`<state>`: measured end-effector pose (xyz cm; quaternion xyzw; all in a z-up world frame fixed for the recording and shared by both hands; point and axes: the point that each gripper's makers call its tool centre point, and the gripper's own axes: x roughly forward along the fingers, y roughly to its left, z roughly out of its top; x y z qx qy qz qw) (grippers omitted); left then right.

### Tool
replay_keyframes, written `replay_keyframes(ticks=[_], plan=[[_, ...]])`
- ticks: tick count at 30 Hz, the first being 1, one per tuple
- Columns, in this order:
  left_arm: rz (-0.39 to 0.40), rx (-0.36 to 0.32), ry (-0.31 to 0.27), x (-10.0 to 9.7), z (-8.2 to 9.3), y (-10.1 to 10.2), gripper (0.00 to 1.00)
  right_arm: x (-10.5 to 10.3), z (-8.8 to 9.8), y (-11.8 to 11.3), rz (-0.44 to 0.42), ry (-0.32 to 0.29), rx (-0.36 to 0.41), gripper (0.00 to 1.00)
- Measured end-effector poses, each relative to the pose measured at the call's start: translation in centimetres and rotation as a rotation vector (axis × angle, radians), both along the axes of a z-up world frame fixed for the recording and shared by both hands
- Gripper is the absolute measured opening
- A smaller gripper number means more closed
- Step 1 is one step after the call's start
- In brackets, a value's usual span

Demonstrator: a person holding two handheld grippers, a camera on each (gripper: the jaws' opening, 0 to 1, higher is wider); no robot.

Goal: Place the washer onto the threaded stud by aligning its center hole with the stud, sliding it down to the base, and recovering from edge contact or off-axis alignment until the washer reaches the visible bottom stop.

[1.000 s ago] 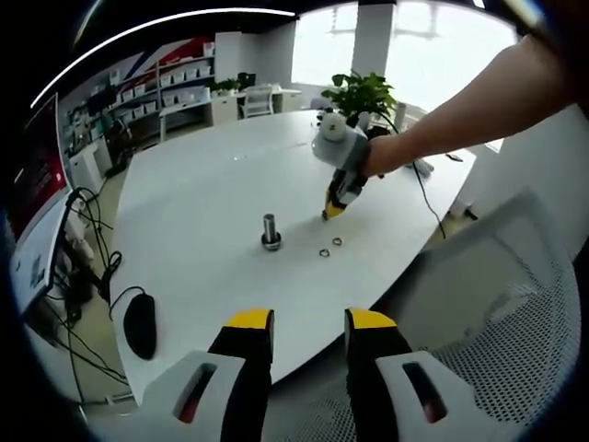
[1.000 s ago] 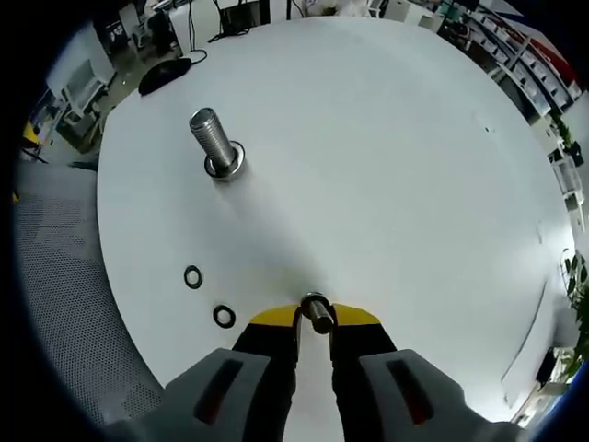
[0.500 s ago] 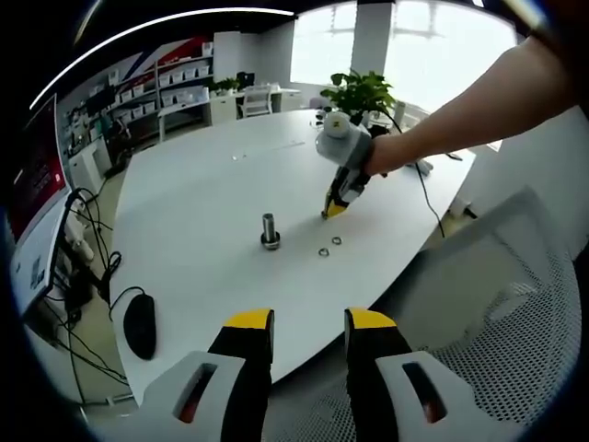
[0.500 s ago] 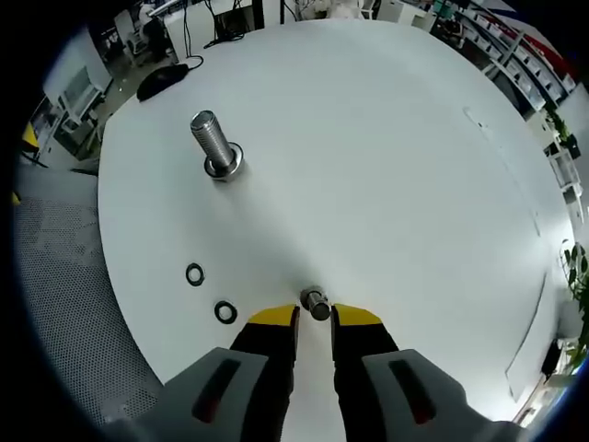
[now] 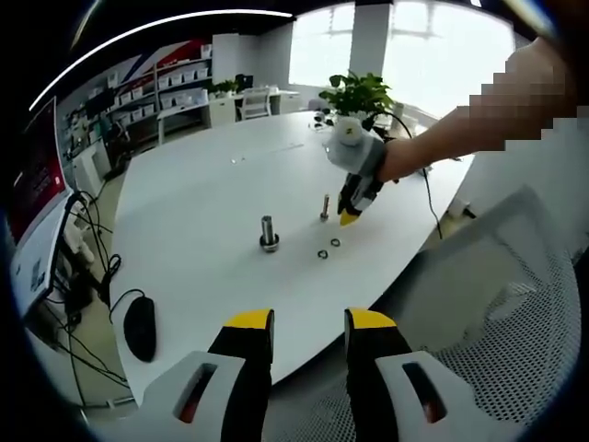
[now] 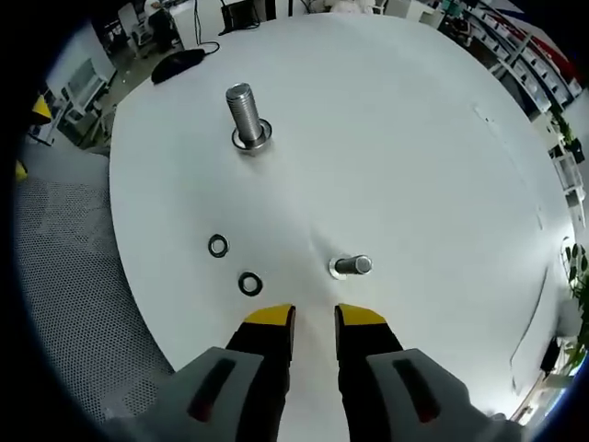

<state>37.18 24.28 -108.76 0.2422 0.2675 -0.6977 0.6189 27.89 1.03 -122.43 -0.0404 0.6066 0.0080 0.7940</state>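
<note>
Right gripper view: the right gripper (image 6: 313,316) has released the small stud (image 6: 351,266), jaws now parted and empty. 2 washers (image 6: 249,283) probably come next. Left gripper (image 5: 308,319) hangs open.

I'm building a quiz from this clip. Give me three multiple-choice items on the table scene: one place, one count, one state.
1. Where do the loose washers lie?
A. stacked on the computer mouse
B. on the table between the two studs
C. in the left gripper

2. How many loose washers?
A. two
B. five
C. none

3. The right gripper is:
A. shut on a stud
B. shut on a washer
C. open, empty

B: washers lie flat on the table, between large stud and small stud.
A: two rings.
C: right gripper holds nothing.
</note>
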Motion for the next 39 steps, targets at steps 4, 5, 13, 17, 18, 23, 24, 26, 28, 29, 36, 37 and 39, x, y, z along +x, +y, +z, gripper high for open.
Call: replay_keyframes(ticks=[4, 5, 13, 17, 18, 23, 24, 26, 28, 29, 36, 37, 39], plan=[[-0.006, -0.001, -0.004, -0.1, 0.0, 0.1, 0.29, -0.3, -0.1, 2.2, 0.023, 0.014, 0.012, 0.23], [-0.008, -0.001, -0.006, -0.1, 0.0, 0.0, 0.29, -0.2, 0.2, 3.0, 0.032, 0.007, 0.012, 0.23], [-0.007, -0.001, -0.011, -0.1, 0.1, 0.1, 0.29, 1.3, -0.4, 4.8, 0.052, -0.004, 0.038, 0.24], [-0.006, -0.001, -0.011, -0.1, 0.1, 0.2, 0.29, 2.0, -0.6, 4.9, 0.037, -0.009, 0.058, 0.24], [-0.006, -0.002, -0.011, -0.1, 0.1, 0.2, 0.29, 1.8, -1.5, 4.0, 0.027, -0.004, 0.063, 0.24], [-0.007, 0.001, -0.008, -0.1, 0.0, 0.1, 0.29, 1.9, -1.4, 4.8, 0.057, 0.008, 0.052, 0.23], [-0.009, 0.001, -0.008, -0.1, 0.0, 0.1, 0.29, 1.8, -1.2, 4.4, 0.065, 0.004, 0.046, 0.23], [-0.009, 0.002, -0.007, -0.1, 0.0, 0.1, 0.29, 1.5, -1.3, 4.7, 0.059, 0.003, 0.049, 0.22], [-0.010, 0.002, -0.004, -0.1, 0.0, 0.1, 0.29, 1.5, -1.5, 4.4, 0.063, 0.003, 0.047, 0.21], [-0.009, 0.002, -0.003, -0.1, 0.0, 0.1, 0.29, 1.6, -1.6, 4.3, 0.067, 0.004, 0.047, 0.21], [-0.009, 0.000, 0.001, -0.2, 0.1, 0.0, 0.29, 1.6, -1.8, 3.9, 0.097, 0.003, 0.042, 0.19], [-0.007, 0.000, 0.001, -0.1, 0.0, 0.0, 0.29, 1.7, -1.9, 3.9, 0.105, 0.004, 0.039, 0.19], [-0.006, -0.001, 0.001, -0.1, 0.1, 0.0, 0.29, 1.7, -1.8, 3.9, 0.113, 0.007, 0.038, 0.19]])
